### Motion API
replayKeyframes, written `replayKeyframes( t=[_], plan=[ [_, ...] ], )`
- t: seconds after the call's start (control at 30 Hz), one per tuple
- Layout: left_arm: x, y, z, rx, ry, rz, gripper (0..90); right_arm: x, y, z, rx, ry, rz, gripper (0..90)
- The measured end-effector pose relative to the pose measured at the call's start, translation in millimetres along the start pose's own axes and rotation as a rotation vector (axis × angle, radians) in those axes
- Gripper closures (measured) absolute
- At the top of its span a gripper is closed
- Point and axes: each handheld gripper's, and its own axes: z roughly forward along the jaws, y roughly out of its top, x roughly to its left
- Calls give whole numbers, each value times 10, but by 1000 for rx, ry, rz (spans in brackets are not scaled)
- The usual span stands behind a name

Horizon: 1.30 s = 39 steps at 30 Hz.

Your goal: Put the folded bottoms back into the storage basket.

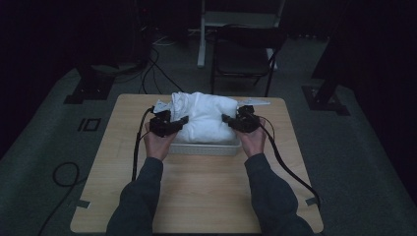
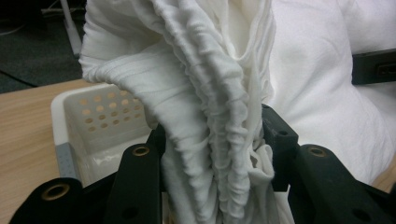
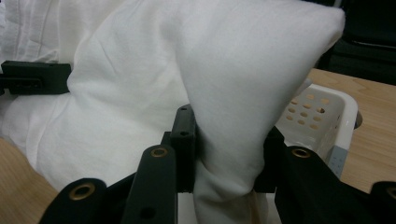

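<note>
Near the frame's centre in the high view, the left gripper (image 1: 183, 120) pointed right and the right gripper (image 1: 225, 118) pointed left, forearms rising from the bottom edge. Each had its jaws clamped on a bunched fold of the crumpled white cloth bundle (image 1: 205, 117); the gripper views showed the fabric pinched between the black jaws. The bundle's long axis ran left to right, heaped over the white perforated plastic basket (image 1: 206, 148) on the light wooden table (image 1: 196, 191), above centre frame
</note>
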Motion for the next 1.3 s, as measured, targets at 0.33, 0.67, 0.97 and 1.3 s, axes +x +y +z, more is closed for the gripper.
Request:
replayKeyframes(
  t=[0.33, 0.67, 0.97, 1.3],
  plan=[
    [94, -41, 144, 32, 21, -28, 586, -51, -26, 159, 26, -4, 31, 688],
    [123, -97, 288, 70, 41, -35, 586, -94, -67, 285, 63, -24, 43, 688],
    [175, -160, 407, 102, 61, -28, 584, -112, -120, 404, 93, -35, 55, 687],
    [280, -313, 518, 228, 113, -63, 360, -198, -189, 535, 217, -108, 71, 372]
  ],
)
